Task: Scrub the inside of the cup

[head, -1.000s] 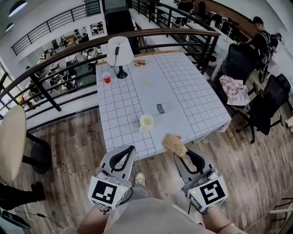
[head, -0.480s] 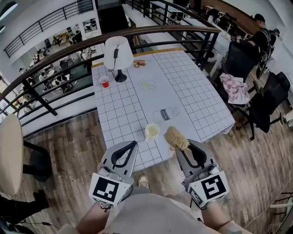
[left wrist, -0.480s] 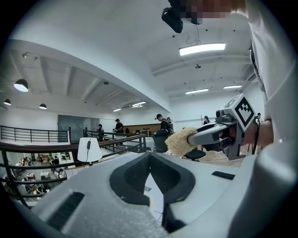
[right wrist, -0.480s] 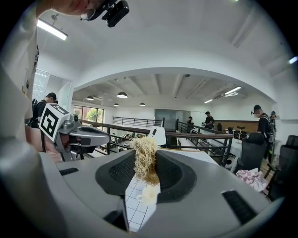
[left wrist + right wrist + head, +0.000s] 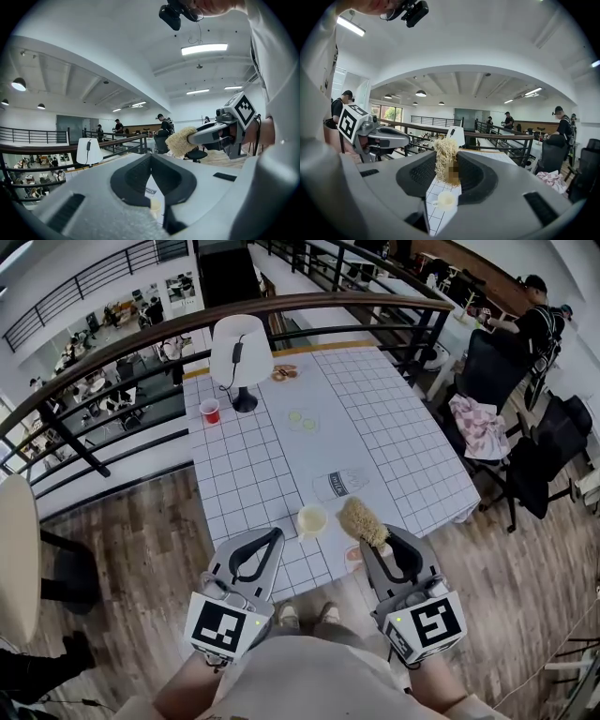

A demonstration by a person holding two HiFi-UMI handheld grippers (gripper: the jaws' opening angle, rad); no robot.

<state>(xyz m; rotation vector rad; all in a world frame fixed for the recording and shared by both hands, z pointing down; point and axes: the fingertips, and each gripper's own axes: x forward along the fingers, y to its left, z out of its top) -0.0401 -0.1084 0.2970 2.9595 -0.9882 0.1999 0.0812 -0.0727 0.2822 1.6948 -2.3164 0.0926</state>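
The brush is being pinched by the right gripper, its handle hidden between the jaws. The left gripper is being pressed together, empty.

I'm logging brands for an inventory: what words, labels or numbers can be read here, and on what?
No text here is legible.
Lying bottle: dark label, print too small to read.
Marker cubes: square patterns only, no letters.
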